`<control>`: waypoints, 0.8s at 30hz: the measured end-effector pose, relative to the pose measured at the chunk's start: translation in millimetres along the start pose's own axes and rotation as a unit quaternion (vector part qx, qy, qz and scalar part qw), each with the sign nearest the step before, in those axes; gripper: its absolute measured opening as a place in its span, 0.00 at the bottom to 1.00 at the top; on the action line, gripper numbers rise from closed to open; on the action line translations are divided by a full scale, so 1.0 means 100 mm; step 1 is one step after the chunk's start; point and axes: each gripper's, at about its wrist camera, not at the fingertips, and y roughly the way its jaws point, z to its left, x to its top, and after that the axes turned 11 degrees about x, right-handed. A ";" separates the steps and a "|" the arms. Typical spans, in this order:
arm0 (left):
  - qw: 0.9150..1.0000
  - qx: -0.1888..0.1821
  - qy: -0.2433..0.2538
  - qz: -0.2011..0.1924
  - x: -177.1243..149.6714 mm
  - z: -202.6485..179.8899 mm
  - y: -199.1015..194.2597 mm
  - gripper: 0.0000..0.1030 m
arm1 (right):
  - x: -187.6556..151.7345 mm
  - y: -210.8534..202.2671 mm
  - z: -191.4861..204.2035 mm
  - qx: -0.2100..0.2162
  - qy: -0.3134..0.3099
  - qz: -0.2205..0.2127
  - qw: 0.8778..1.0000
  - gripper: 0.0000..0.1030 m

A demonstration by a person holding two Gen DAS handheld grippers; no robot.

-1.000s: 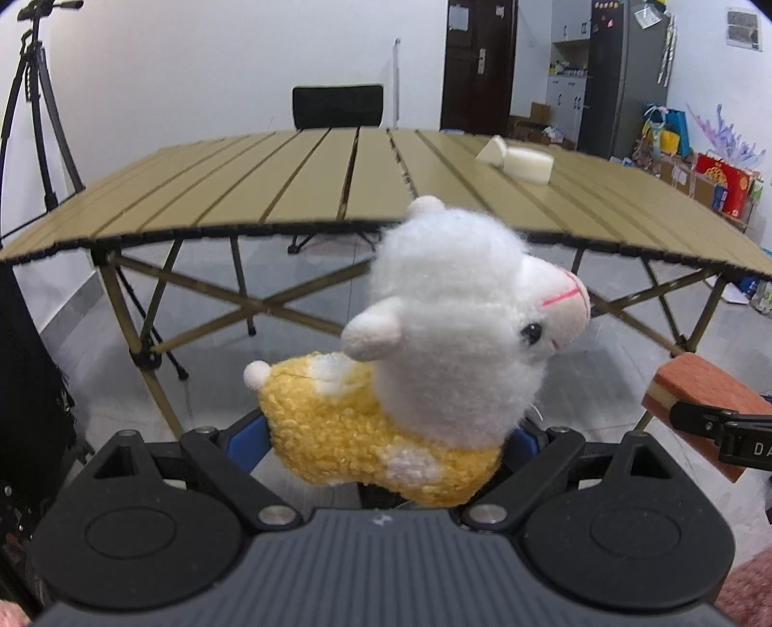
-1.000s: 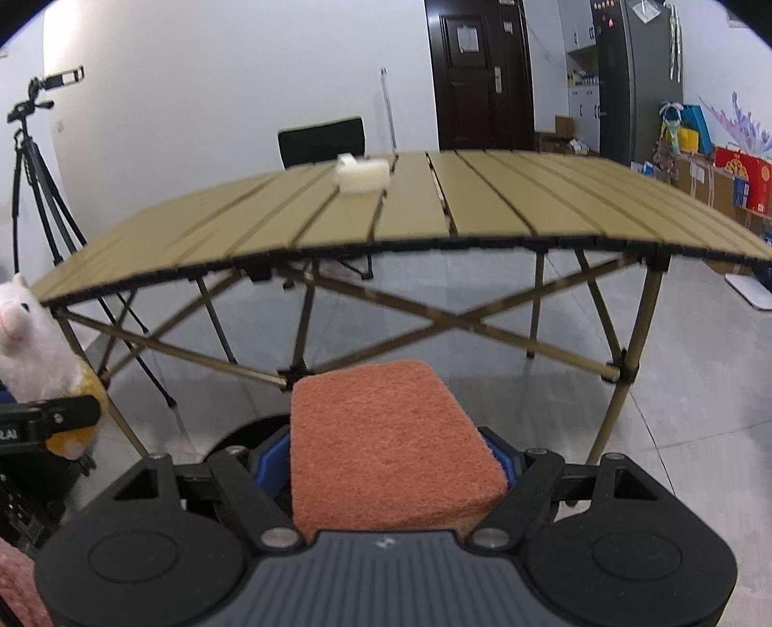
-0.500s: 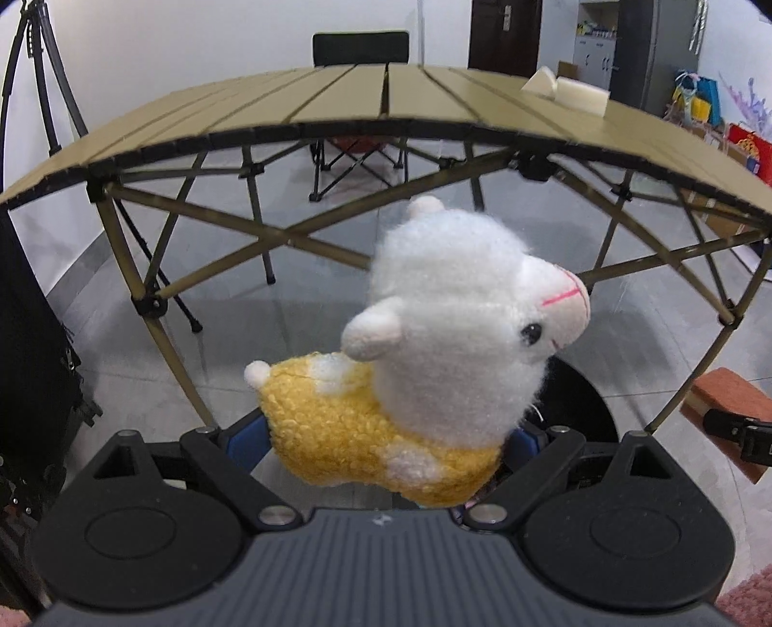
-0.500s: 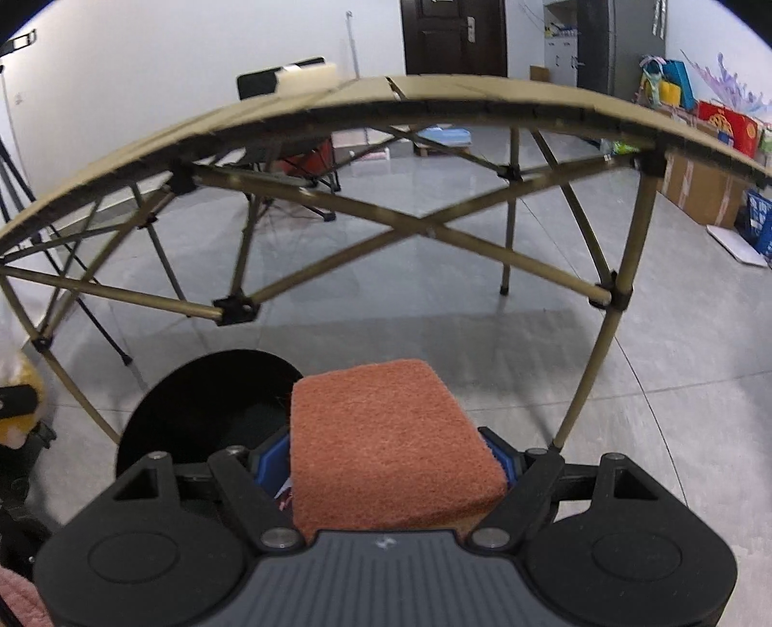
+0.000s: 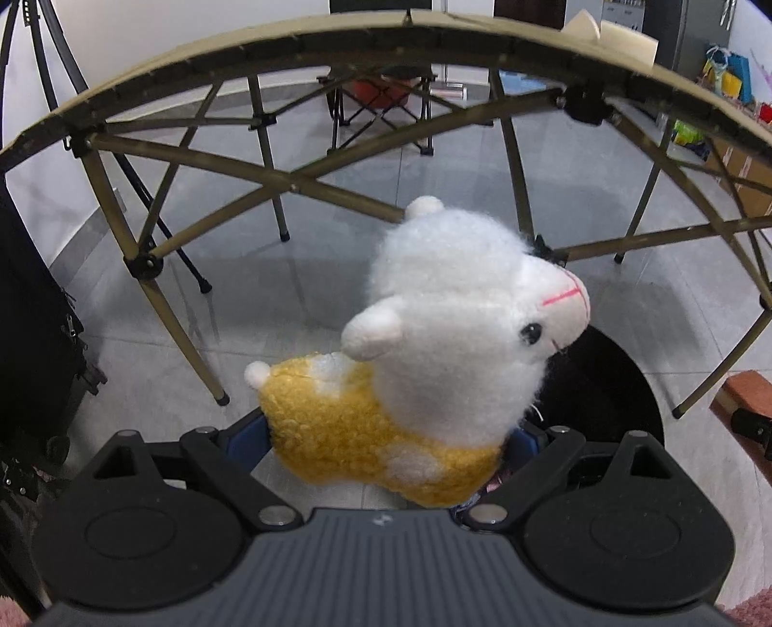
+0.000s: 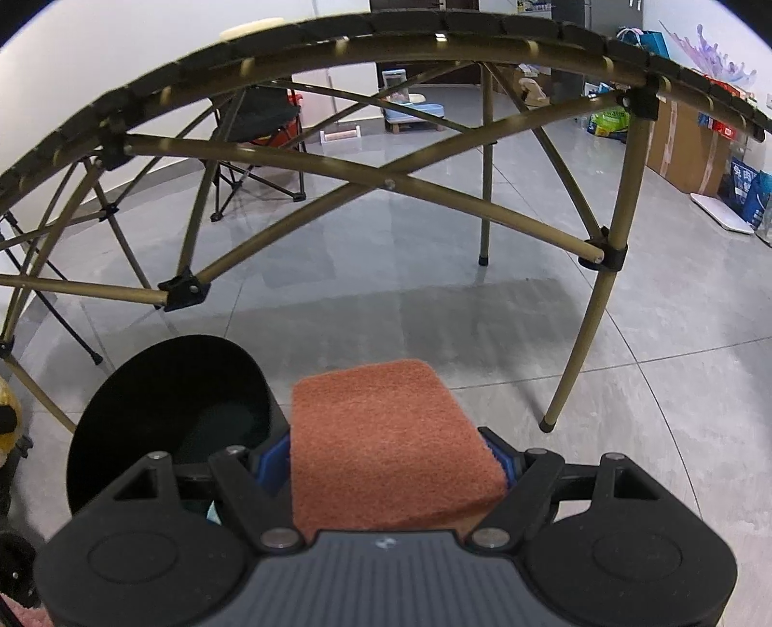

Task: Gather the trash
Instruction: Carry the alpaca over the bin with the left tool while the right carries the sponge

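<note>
The left hand-held gripper (image 5: 386, 448) was clamped on a plush alpaca (image 5: 434, 347) by its yellow body, white head tilted up to the right. The right hand-held gripper (image 6: 393, 458) was clamped on a reddish sponge (image 6: 391, 443). Both hung above the grey floor (image 6: 482, 313), in front of the folding table (image 6: 386, 29). A black bin (image 6: 169, 410) stood on the floor between them, just left of the sponge and behind the alpaca.

The plush (image 5: 434, 357) sits between the left claw (image 5: 386, 448) jaws above the bin (image 5: 613, 386), the sponge (image 6: 391, 443) in the right claw (image 6: 386, 458), bin to its left.
</note>
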 end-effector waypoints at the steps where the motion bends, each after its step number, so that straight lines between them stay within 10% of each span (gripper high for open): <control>1: 1.000 0.000 0.001 0.003 0.01 -0.02 0.02 0.91 | 0.00 0.01 -0.01 -0.001 0.001 0.001 1.000 0.75; 24: 0.998 -0.001 0.041 0.045 0.10 -0.63 0.24 0.91 | -0.07 0.07 -0.32 -0.018 0.026 0.007 0.999 0.75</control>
